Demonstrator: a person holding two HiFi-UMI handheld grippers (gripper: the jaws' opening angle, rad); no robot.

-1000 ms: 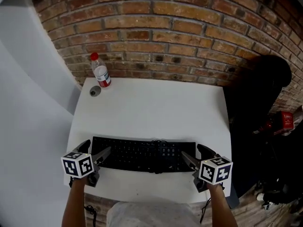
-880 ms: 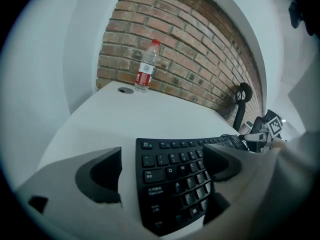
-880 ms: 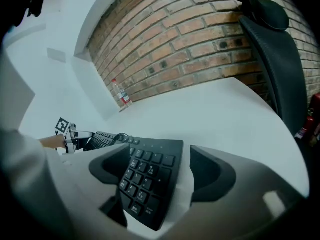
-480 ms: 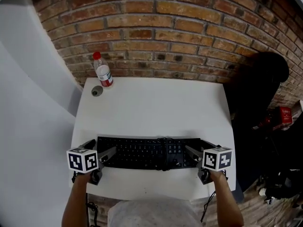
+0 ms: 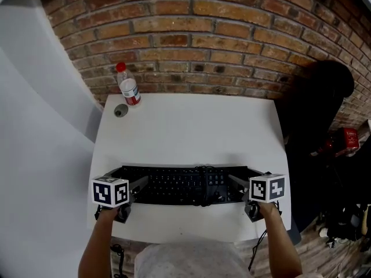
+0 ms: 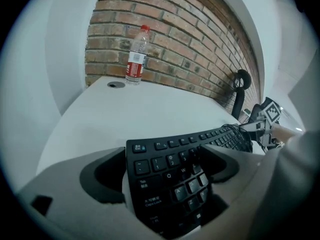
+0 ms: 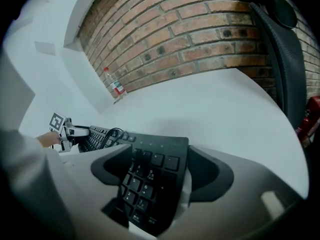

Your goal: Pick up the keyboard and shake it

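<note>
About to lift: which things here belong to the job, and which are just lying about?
Job: keyboard; left gripper and right gripper, whose jaws have just been closing, a keyboard end between each pair.
Lying about: water bottle, small grey round thing, both by the brick wall.

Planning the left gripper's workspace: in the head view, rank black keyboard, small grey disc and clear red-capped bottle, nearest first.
1. Black keyboard: left end between the left gripper's jaws, which have just been closing.
2. Small grey disc: far left corner.
3. Clear red-capped bottle: just beyond the disc.
</note>
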